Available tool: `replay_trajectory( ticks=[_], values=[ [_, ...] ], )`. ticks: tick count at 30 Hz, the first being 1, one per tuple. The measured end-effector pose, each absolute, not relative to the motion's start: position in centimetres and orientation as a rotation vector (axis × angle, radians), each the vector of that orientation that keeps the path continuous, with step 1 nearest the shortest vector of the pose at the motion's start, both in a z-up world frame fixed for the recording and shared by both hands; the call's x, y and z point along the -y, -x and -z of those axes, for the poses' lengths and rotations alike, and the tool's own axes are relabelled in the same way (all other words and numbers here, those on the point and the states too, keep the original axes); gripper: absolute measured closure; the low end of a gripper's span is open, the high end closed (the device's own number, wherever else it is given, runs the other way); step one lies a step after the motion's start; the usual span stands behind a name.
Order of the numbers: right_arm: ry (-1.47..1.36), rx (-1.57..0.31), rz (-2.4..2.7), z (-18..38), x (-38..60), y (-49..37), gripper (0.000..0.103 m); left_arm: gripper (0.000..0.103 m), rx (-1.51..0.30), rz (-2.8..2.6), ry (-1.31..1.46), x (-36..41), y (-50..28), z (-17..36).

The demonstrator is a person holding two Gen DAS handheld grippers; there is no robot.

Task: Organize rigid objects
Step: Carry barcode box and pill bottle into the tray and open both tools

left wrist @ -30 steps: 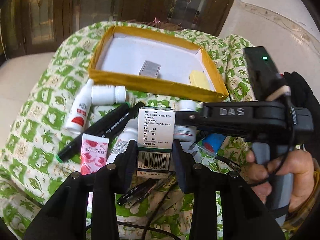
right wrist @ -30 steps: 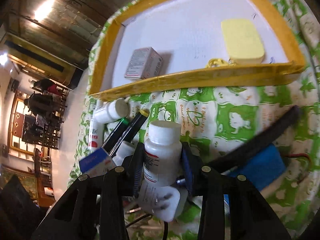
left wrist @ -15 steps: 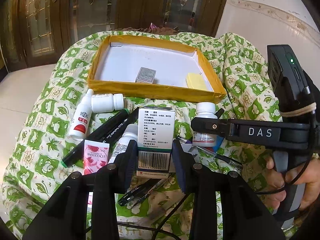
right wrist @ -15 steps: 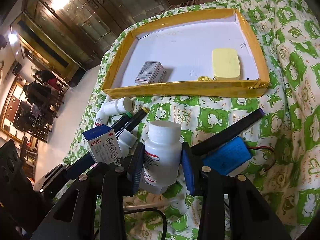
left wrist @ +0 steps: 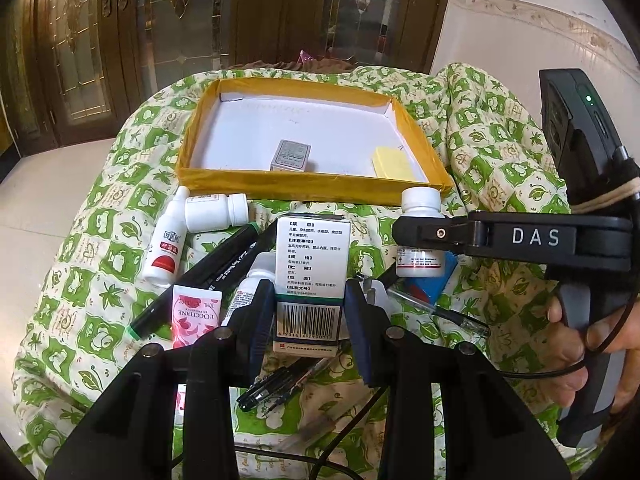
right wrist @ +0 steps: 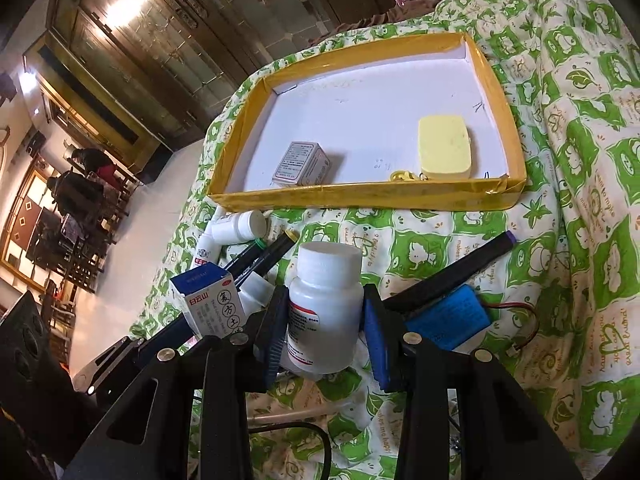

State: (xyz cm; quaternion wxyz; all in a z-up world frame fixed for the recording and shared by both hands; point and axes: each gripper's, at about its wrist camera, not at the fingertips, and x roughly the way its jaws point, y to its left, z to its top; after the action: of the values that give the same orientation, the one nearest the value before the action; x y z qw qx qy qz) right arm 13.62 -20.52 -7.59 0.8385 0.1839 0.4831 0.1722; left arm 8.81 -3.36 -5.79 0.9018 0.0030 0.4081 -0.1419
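My left gripper [left wrist: 308, 320] is shut on a white medicine box [left wrist: 310, 276] with a barcode, held upright above the clutter. It also shows in the right wrist view [right wrist: 208, 304]. My right gripper [right wrist: 326, 332] is shut on a white pill bottle [right wrist: 324, 304], also seen in the left wrist view [left wrist: 420, 236]. Both are lifted above the green quilt, in front of a yellow-rimmed tray [left wrist: 304, 186] [right wrist: 360, 192]. The tray holds a small grey box [left wrist: 291, 155] [right wrist: 302, 164] and a yellow sponge [left wrist: 394, 163] [right wrist: 444, 146].
On the quilt lie a white bottle [left wrist: 216, 212], a red-labelled dropper bottle [left wrist: 166, 248], black markers [left wrist: 208, 268], a pink sachet [left wrist: 196, 316], pens [left wrist: 288, 380], a blue battery pack [right wrist: 448, 320] and a long black marker [right wrist: 452, 272]. Cables run beneath the grippers.
Both grippers have risen and pulled back from the tray with their objects still held. The right gripper has lifted the pill bottle clear of the pile.
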Motion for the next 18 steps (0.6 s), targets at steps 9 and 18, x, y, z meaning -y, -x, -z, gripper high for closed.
replay_trajectory(
  ticks=[9,18],
  values=[
    [-0.403,-1.012,-0.363,7.2,20.7,-13.5,0.070,0.070,-0.825,0.298,0.017,3.1,-8.9,4.9],
    [-0.420,-0.983,-0.350,6.3,21.6,-14.0,0.070,0.070,-0.807,0.304,0.053,2.4,-10.6,3.2]
  ],
)
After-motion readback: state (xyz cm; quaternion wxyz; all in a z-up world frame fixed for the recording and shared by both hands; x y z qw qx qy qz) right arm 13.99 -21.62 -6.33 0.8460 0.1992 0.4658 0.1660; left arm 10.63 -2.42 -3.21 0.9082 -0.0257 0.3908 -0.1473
